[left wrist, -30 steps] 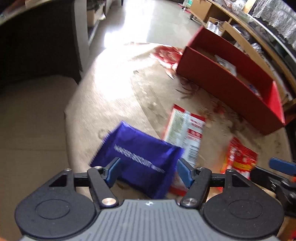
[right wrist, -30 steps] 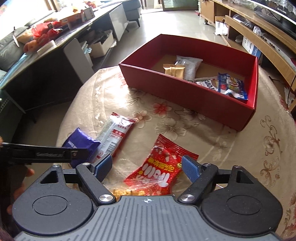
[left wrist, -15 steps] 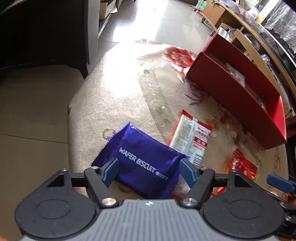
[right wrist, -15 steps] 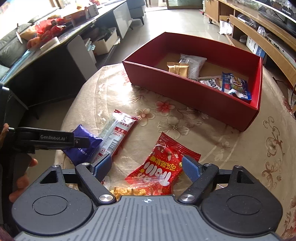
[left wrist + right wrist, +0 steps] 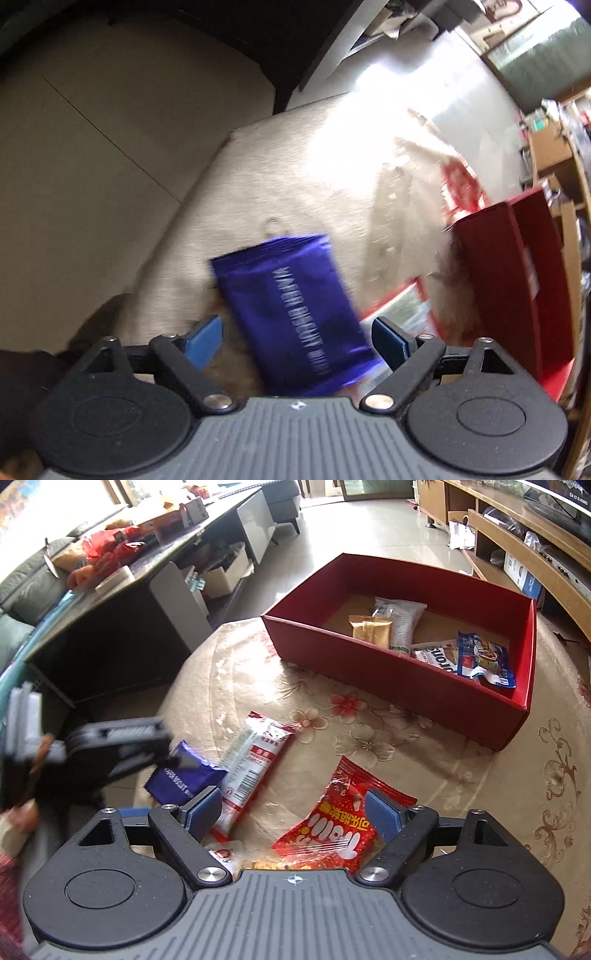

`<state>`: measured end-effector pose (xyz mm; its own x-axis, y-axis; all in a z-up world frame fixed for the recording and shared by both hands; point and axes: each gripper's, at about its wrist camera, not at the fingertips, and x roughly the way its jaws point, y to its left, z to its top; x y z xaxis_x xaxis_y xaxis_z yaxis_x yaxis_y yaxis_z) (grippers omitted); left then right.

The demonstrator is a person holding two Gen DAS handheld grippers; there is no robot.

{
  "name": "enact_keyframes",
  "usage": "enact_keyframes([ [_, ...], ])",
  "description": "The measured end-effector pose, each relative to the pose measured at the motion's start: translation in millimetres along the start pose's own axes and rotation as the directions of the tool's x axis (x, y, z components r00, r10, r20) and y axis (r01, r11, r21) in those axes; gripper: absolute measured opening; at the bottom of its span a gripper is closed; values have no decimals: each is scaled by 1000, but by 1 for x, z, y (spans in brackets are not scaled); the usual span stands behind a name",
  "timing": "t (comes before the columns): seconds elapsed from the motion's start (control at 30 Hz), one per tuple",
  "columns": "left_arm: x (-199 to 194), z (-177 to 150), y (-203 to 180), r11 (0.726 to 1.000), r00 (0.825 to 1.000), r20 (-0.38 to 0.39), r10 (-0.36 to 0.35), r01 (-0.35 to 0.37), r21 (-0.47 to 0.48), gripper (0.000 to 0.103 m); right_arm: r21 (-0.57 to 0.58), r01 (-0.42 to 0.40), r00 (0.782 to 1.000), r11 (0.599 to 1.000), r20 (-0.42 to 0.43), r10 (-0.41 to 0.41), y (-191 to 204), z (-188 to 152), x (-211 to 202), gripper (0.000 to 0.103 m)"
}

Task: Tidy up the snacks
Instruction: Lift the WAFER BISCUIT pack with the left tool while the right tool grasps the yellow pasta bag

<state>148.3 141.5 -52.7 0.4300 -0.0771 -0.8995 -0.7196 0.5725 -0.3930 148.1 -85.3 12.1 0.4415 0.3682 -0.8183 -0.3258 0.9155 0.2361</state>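
Note:
A blue wafer biscuit packet (image 5: pixel 295 310) lies at the table's near left edge, between the open jaws of my left gripper (image 5: pixel 297 338); it also shows in the right wrist view (image 5: pixel 183 781). A white-and-red packet (image 5: pixel 255 764) lies beside it. A red snack bag (image 5: pixel 340 819) lies between the open jaws of my right gripper (image 5: pixel 293 810). The red box (image 5: pixel 402 681) at the back holds several snacks. My left gripper is seen blurred in the right wrist view (image 5: pixel 122 746), over the blue packet.
The round table has a beige flowered cloth (image 5: pixel 443 760). A small packet (image 5: pixel 225 854) lies at the table's near edge. A dark sideboard (image 5: pixel 110 627) stands left. The floor (image 5: pixel 92 166) drops off beyond the table's left edge. Wooden shelves (image 5: pixel 517 546) stand behind the box.
My left gripper has swung left and turned over the blue packet, which now lies lengthwise between its jaws. My right gripper has moved closer to the red bag.

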Motion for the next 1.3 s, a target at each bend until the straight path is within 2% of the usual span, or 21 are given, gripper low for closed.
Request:
enact_keyframes([
  [0.07,4,-1,-14,1000,999,26,28,-28,0,84,-4,-8,1000,1000,2,8,-1,0,-3,89],
  [0.2,11,-13,-28,992,991,82,108,-112,56,82,4,-5,1000,1000,18,5,-7,1,-11,89],
  [0.3,15,-14,-36,984,986,89,141,-149,93,81,14,10,999,1000,34,-10,-12,2,-15,89],
  [0.4,14,-13,-38,978,987,92,134,-146,150,70,9,19,999,1000,37,-20,-14,-2,-17,89],
  [0.43,13,-14,-39,968,988,93,127,-143,205,67,1,26,999,1000,36,-26,-14,-3,-17,88],
  [0.53,10,-21,-39,905,992,80,94,-118,408,63,-20,47,998,999,39,-46,-14,-5,-19,88],
  [0.6,6,-28,-36,847,998,26,49,-56,529,62,-23,47,998,999,42,-46,-15,-5,-21,88],
  [0.67,3,-33,-31,812,1000,-18,23,-8,584,62,-28,43,998,999,37,-42,-15,-6,-20,88],
  [0.77,2,-29,-26,837,999,-36,2,18,547,63,-38,53,999,998,9,-52,-15,-9,-14,88],
  [0.87,3,-31,-28,851,1000,-22,-1,12,525,73,-42,69,997,997,-22,-69,-13,-12,-6,88],
  [0.93,3,-40,-30,844,1000,20,12,-21,536,73,-50,75,996,996,-41,-77,-12,-16,-3,88],
  [1.0,4,-50,-36,819,998,58,39,-65,570,68,-54,82,995,995,-57,-85,-11,-23,-3,89],
  [1.03,4,-51,-37,815,998,53,30,-55,577,66,-54,84,994,995,-64,-87,-10,-27,-3,90],
  [1.07,2,-51,-38,815,999,37,16,-35,578,58,-54,83,994,995,-71,-87,-8,-32,-3,90],
  [1.13,0,-48,-36,821,1000,-7,-13,15,571,57,-58,82,992,995,-89,-87,-3,-42,-1,91],
  [1.3,-12,-43,-29,826,998,-36,-56,67,560,57,-106,92,984,990,-142,-107,14,-57,15,91],
])
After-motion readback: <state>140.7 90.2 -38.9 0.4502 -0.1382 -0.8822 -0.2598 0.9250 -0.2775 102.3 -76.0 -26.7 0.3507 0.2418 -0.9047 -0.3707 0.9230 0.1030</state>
